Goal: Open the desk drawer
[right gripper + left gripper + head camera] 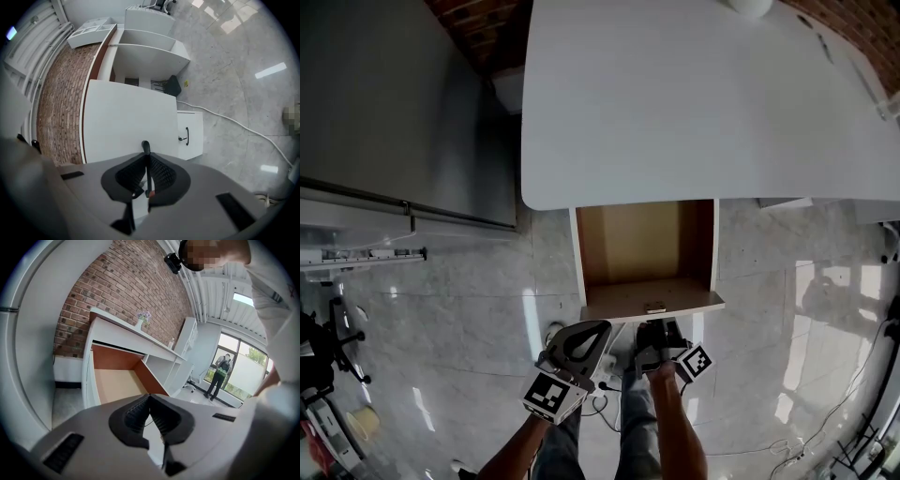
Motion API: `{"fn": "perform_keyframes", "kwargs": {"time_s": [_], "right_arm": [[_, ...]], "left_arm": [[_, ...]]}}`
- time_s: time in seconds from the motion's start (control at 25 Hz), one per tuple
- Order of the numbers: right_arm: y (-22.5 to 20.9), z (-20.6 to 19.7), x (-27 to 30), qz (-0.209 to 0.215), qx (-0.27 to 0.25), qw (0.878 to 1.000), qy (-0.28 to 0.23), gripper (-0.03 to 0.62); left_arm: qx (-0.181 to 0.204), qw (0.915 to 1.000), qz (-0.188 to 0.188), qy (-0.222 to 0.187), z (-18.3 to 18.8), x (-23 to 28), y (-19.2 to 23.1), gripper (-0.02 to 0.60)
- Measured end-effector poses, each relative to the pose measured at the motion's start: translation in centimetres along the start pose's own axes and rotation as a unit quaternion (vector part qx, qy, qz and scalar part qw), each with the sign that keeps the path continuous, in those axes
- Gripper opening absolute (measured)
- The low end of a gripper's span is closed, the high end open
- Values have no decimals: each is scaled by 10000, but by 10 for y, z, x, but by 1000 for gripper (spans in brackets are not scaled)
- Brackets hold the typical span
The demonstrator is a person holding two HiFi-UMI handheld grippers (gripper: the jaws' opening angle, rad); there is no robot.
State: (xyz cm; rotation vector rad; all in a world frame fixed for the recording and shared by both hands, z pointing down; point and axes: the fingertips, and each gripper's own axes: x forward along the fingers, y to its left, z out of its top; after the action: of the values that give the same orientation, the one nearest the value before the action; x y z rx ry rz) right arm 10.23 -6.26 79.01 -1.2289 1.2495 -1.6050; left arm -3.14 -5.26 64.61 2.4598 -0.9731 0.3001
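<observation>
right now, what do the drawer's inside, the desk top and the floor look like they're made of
Drawer inside: brown, matt, even in colour, probably laminated board.
Desk top: plain white, smooth, likely laminate or paint.
Floor: grey veined tiles, glossy enough to mirror lights; marble or a marble look.

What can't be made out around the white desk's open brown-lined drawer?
Head view: the back end of the brown-lined drawer, hidden under the white desk top; a white round object, cut off by the top edge.
Right gripper view: most of the thin dark drawer handle, covered by the right gripper shut on it.
Left gripper view: details of the small flower vase, too small.
</observation>
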Motion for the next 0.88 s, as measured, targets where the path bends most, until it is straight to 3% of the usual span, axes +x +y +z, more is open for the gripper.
{"fn": "perform_keyframes", "kwargs": {"time_s": [0.64,0.88], "right_arm": [[-6,0,2,176,177,9997,-42,37],[-10,-4,-6,191,373,9991,89,155]], "left_arm": [[8,10000,40,-14,6,0,4,11],[32,9999,109,-46,9,-2,3,11]]}}
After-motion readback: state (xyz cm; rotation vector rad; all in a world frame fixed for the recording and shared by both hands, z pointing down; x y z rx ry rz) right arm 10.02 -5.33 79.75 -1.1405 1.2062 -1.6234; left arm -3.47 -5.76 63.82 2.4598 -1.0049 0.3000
